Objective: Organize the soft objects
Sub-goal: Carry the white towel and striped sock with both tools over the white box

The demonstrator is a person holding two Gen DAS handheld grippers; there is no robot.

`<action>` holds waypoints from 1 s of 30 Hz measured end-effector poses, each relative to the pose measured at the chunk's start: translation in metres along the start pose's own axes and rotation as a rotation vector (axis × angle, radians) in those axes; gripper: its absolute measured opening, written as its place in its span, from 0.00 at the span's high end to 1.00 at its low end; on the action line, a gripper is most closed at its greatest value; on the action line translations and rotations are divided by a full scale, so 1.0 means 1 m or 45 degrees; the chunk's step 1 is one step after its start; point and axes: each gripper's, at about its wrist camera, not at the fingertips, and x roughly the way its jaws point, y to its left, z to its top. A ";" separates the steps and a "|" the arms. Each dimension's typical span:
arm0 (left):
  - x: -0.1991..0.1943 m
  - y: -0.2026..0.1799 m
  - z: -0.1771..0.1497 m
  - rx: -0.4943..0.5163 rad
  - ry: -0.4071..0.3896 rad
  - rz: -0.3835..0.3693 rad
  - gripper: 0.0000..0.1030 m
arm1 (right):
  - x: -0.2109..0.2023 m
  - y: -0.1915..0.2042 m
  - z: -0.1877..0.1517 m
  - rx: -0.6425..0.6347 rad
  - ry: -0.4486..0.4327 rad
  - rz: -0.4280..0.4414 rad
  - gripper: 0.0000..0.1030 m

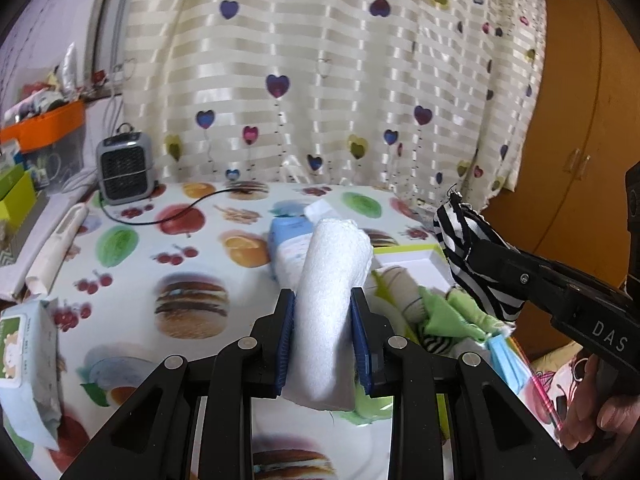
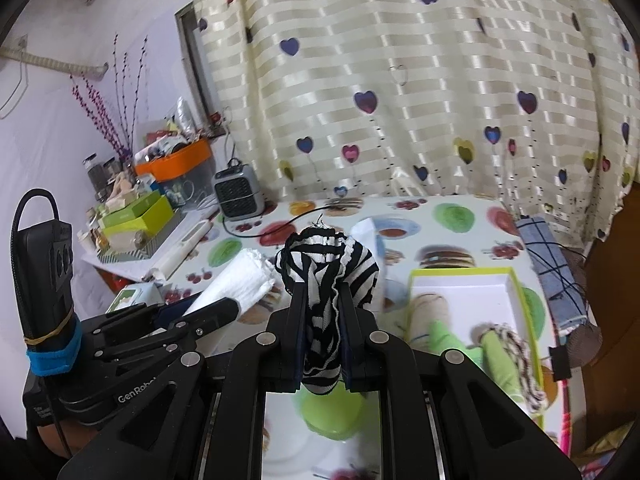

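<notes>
Left wrist view: left gripper [image 1: 323, 312] clamped partway on a rolled white towel [image 1: 334, 280], blue pads pressing both flanks, roll sticking up ahead of the fingertips and hanging out below them, lifted clear of the fruit-print tablecloth [image 1: 132, 248]. Off to the right and level with it, right gripper [image 1: 476, 252] pinched tight on a black-and-white striped cloth [image 1: 460, 248], a hand [image 1: 592, 404] gripping its handle lower right. Between the two grippers and below, a shallow white box [image 1: 420, 258] with a green rim, holding a beige sock roll [image 1: 400, 284] and green cloth [image 1: 452, 312]. Far ahead to the left, a small grey heater [image 1: 125, 168] against the heart-print curtain [image 1: 320, 80]; near left, a wet-wipe pack [image 1: 24, 356].

Right wrist view: right gripper [image 2: 322, 300] shut hard on the striped cloth [image 2: 328, 260], fabric bunched above the fingertips and trailing down between the fingers. Just left, left gripper [image 2: 224, 306] with the white towel [image 2: 240, 280] angled up and to the right. Down to the right, the white box [image 2: 460, 284] on the tablecloth [image 2: 452, 216], green cloth [image 2: 452, 340] and a braided cord [image 2: 516, 344] inside. Beyond the box, a blue checked cloth [image 2: 554, 268] rolled at the table edge. Heater [image 2: 238, 192] far ahead left.
</notes>
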 end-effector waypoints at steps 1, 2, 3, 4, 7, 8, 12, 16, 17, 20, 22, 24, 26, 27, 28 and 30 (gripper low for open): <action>0.002 -0.004 0.001 0.007 0.003 -0.008 0.75 | -0.003 -0.003 -0.001 0.008 -0.004 -0.006 0.86; 0.003 -0.007 0.001 0.012 0.005 -0.014 0.75 | -0.005 -0.007 -0.001 0.017 -0.009 -0.012 0.86; 0.005 -0.012 0.001 0.019 0.009 -0.022 0.75 | -0.007 -0.012 -0.001 0.027 -0.013 -0.021 0.86; 0.007 -0.015 0.002 0.024 0.012 -0.026 0.75 | -0.008 -0.016 -0.001 0.034 -0.015 -0.027 0.86; 0.014 -0.023 0.003 0.037 0.023 -0.040 0.75 | -0.012 -0.028 -0.001 0.058 -0.020 -0.045 0.86; 0.016 -0.026 0.004 0.041 0.026 -0.044 0.75 | -0.012 -0.032 -0.001 0.064 -0.020 -0.051 0.86; 0.028 -0.040 0.005 0.061 0.046 -0.065 0.75 | -0.014 -0.050 -0.002 0.096 -0.022 -0.076 0.86; 0.040 -0.051 0.007 0.076 0.067 -0.087 0.75 | -0.016 -0.070 -0.003 0.131 -0.022 -0.108 0.86; 0.044 -0.054 0.008 0.079 0.072 -0.091 0.75 | -0.015 -0.076 -0.003 0.140 -0.020 -0.116 0.86; 0.054 -0.064 0.009 0.093 0.089 -0.106 0.75 | -0.011 -0.092 -0.004 0.162 -0.004 -0.141 0.86; 0.064 -0.072 0.010 0.104 0.105 -0.115 0.75 | -0.007 -0.104 -0.004 0.181 0.012 -0.153 0.86; 0.072 -0.078 0.011 0.108 0.121 -0.124 0.75 | 0.001 -0.114 -0.004 0.192 0.035 -0.163 0.86; 0.083 -0.085 0.012 0.109 0.142 -0.136 0.75 | 0.007 -0.122 -0.004 0.200 0.055 -0.173 0.86; 0.088 -0.087 0.013 0.109 0.152 -0.141 0.75 | 0.011 -0.126 -0.005 0.200 0.069 -0.176 0.86; 0.092 -0.089 0.013 0.108 0.162 -0.144 0.75 | 0.015 -0.128 -0.006 0.200 0.082 -0.177 0.86; 0.101 -0.092 0.014 0.102 0.181 -0.153 0.75 | 0.022 -0.134 -0.010 0.203 0.112 -0.185 0.86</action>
